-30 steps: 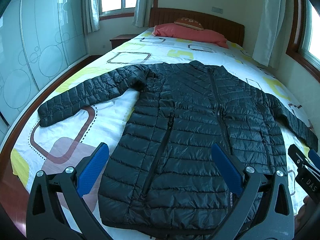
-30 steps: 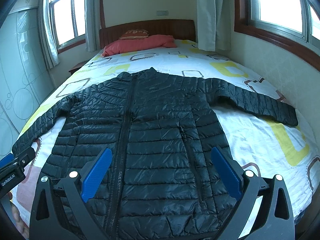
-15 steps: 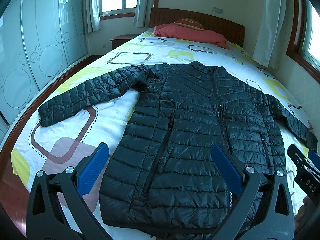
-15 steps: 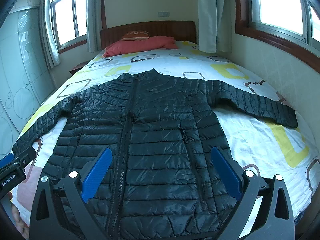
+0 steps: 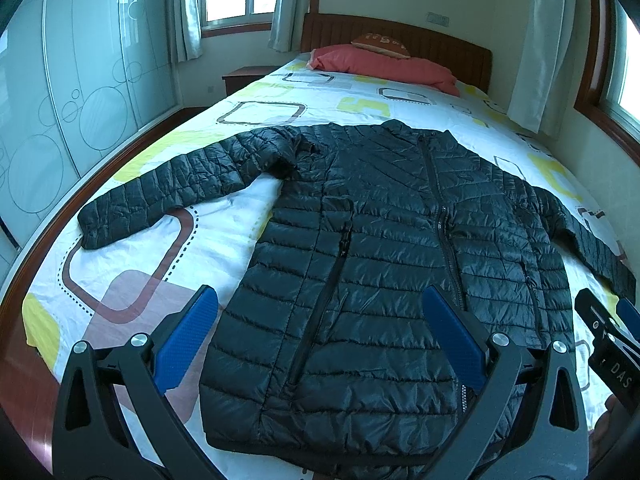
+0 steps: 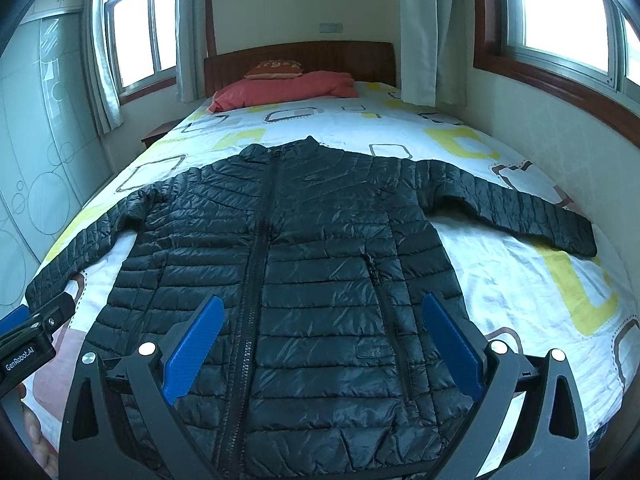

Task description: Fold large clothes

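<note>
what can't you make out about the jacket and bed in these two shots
- Bottom hem of the black quilted puffer jacket: hidden behind the open left gripper in the left wrist view and the open right gripper in the right wrist view.
- Jacket's right sleeve cuff: covered by the other gripper in the left wrist view.
- Lettering on the small orange cushion: too small to read.
- Near edge of the patterned bedsheet: cut off by both frames.

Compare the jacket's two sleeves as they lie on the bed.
The left sleeve lies over a brown rounded-square print, its cuff near the bed's left edge; the right sleeve crosses white sheet, its cuff by a yellow patch. Both are black, quilted, spread outward from the jacket, unfolded and ungripped.
</note>
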Tool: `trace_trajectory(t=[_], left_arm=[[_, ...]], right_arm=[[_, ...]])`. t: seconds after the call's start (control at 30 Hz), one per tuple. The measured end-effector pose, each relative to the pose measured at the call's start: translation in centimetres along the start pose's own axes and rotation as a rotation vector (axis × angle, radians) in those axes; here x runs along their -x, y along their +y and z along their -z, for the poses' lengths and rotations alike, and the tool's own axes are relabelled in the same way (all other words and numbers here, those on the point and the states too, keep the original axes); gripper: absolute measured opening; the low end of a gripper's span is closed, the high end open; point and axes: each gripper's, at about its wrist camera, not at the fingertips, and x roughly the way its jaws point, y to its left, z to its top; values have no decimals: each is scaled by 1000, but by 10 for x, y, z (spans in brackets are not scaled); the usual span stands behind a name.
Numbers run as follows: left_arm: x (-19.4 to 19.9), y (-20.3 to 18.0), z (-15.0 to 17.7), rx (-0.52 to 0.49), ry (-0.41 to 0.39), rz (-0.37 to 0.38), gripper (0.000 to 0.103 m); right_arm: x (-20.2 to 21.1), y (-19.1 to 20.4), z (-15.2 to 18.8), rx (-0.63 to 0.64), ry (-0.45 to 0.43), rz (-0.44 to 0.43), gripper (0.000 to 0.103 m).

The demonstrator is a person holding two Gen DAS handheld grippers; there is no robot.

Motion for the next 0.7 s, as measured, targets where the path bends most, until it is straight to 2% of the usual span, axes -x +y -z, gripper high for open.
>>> trace_trajectory(t=[0.7], left_arm=[[1,-2,2,-2,6,2,101]], right_arm=[[0,2,1,2,-2,3,98]])
